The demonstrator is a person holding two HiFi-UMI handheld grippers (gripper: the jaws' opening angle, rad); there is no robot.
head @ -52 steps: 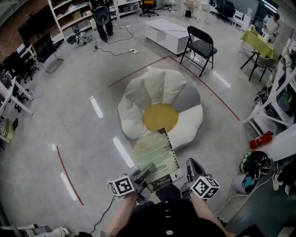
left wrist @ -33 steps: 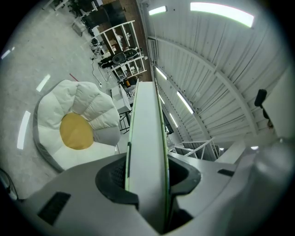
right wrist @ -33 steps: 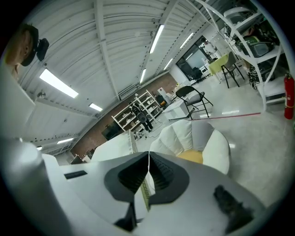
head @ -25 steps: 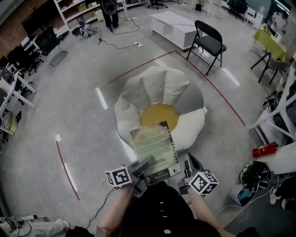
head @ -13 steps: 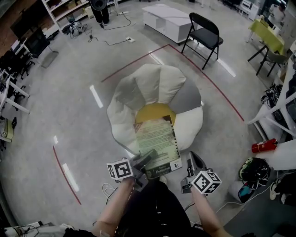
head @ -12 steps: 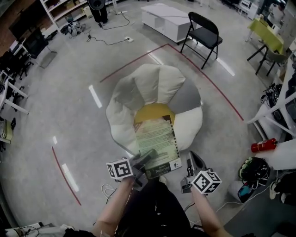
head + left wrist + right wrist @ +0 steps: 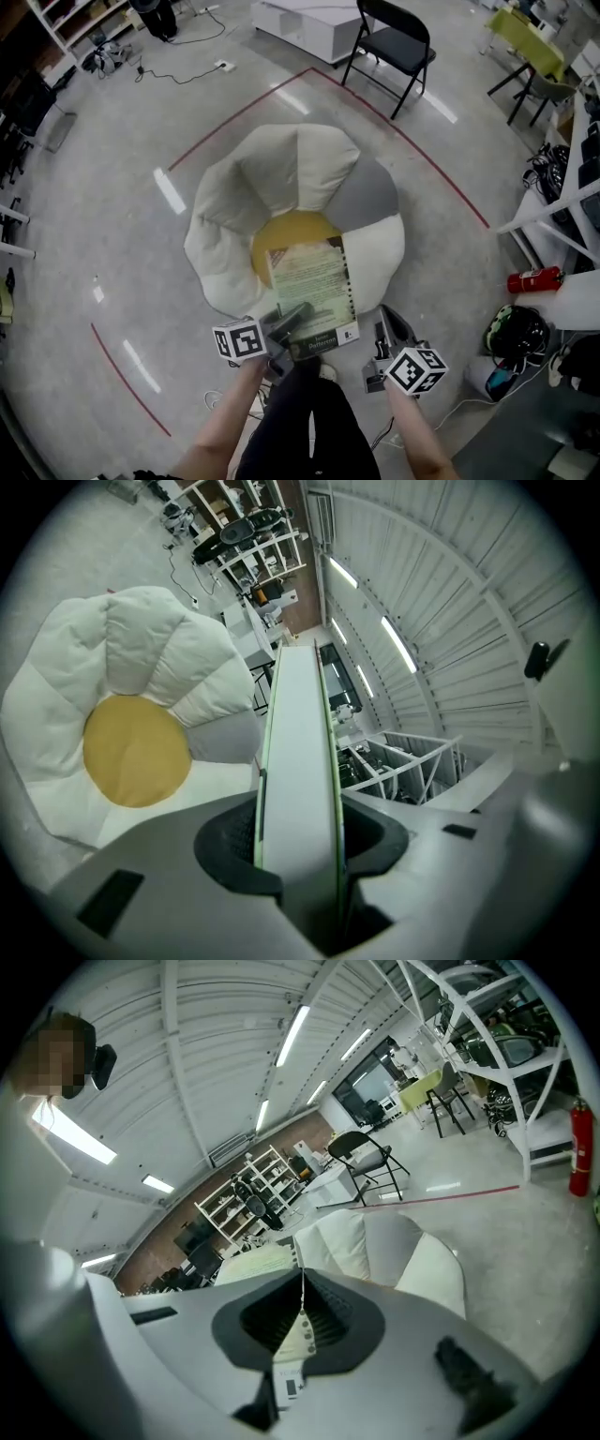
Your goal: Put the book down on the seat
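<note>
Seat: The seat [image 7: 281,169] is a big soft cushion on the floor. It looks like a flower, with white and grey petals and a yellow middle [image 7: 279,236].

Book: The green book [image 7: 309,286] is up in the air and lies almost flat, with its printed side up. Its far end hangs over the yellow middle. Its near end is by the person's legs. It does not look like it rests on the seat yet.

Left gripper: The left gripper [image 7: 286,328] has its jaws closed on the near end of the book. In the left gripper view the book's edge runs straight out from between the jaws, with the seat off to the left.

Right gripper: The right gripper [image 7: 377,352] is at the book's near right corner. Its jaws are pressed together on a thin edge of the book, one with small holes and a sticker on it.

Step now: I think the book is being carried to the seat and is ready to be set down. The putting-down is not done.

Next move: The book needs to go lower until it lies flat on the yellow middle. Then both pairs of jaws must let go and pull back.

Watch out: The petals are puffy and slope, so a book laid off the middle could slide.

Nearby: A black folding chair [image 7: 398,42] stands well behind the seat.
</note>
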